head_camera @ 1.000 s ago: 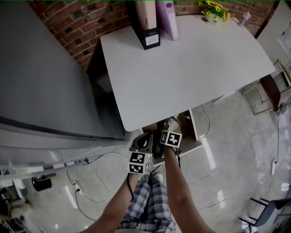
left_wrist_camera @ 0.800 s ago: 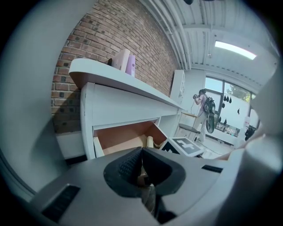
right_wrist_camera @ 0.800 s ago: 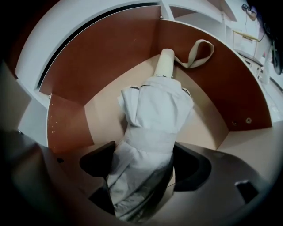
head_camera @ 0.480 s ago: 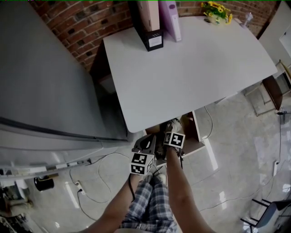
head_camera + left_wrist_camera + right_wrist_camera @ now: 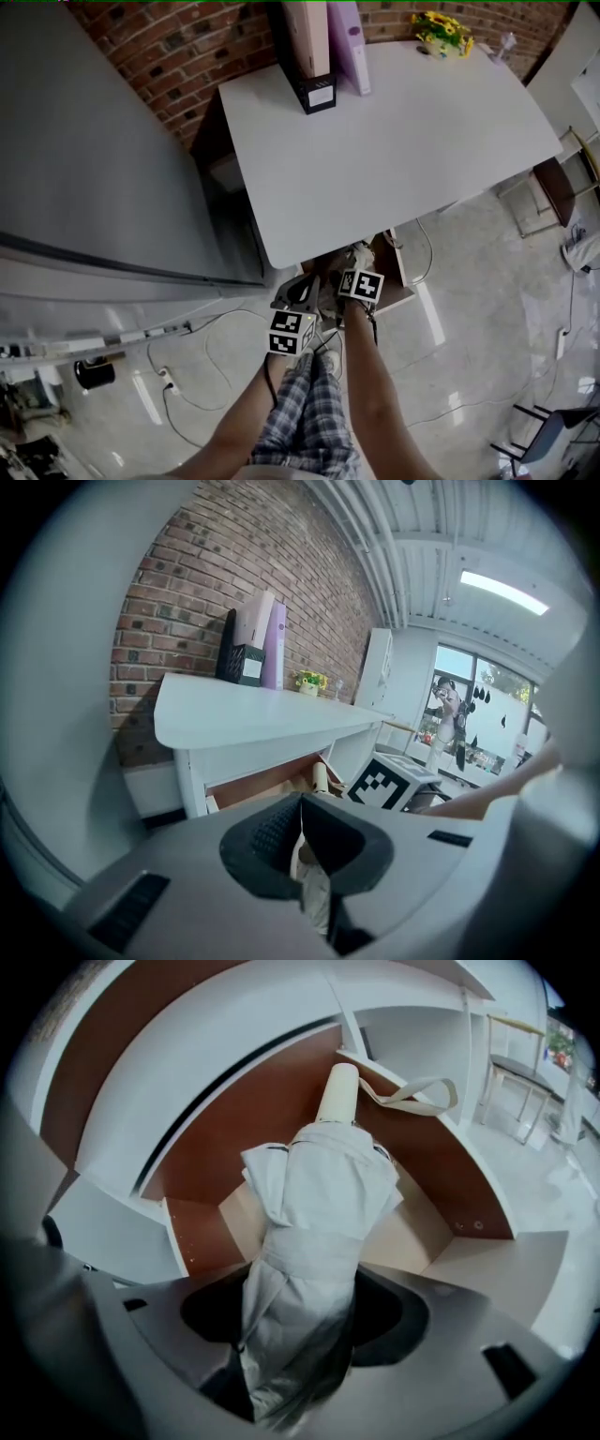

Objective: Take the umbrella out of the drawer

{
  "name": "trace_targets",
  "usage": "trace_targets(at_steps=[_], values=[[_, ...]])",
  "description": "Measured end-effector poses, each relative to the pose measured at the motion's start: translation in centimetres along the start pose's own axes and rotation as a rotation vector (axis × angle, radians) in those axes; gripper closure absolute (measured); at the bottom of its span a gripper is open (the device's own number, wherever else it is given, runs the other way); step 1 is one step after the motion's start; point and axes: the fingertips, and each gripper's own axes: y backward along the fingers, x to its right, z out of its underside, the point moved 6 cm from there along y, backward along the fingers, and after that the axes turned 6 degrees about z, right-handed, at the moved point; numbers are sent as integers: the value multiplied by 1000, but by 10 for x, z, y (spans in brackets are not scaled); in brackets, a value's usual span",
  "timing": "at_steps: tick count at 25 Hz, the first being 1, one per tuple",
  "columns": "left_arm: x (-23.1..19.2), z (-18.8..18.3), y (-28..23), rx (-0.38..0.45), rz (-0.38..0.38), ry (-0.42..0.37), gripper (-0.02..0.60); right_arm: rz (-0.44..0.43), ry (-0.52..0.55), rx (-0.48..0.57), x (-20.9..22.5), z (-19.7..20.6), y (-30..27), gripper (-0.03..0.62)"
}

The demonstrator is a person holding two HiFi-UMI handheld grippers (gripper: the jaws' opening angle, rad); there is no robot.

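A folded pale beige umbrella (image 5: 319,1204) hangs over the open brown drawer (image 5: 281,1119), its round handle (image 5: 337,1091) and wrist strap (image 5: 412,1101) pointing into it. My right gripper (image 5: 300,1321) is closing its jaws around the umbrella's middle, and the pads pinch the cloth. My left gripper (image 5: 305,841) is just to the left of the right one. Its jaws are together on a strip of the umbrella's pale cloth (image 5: 314,888). In the head view both grippers (image 5: 298,292) (image 5: 339,274) sit side by side at the white table's near corner, above the drawer (image 5: 394,286).
The white table (image 5: 394,131) carries file boxes (image 5: 319,56) and a small flower pot (image 5: 441,28) by a brick wall. A large grey cabinet (image 5: 94,169) stands at the left. Cables (image 5: 187,366) trail over the glossy floor. A chair (image 5: 558,183) stands at the right.
Both grippers have come up a little from the drawer together, the umbrella rising with them. The head view has drifted slightly.
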Motion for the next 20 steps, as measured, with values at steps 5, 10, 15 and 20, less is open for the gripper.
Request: trace_targets(at_steps=[5,10,15,20], values=[[12,-25,21,-1,-3,-2,555,-24,-48,15,-12,3,45,292],[26,-51,49,-3,-2,-15,555,-18,-63,64,-14,16,95,292],[39,-78,81,11,-2,-27,555,-13,-54,176,-5,27,157,292],[46,-110,114,46,-5,-60,555,-30,-29,387,6,31,235,291]])
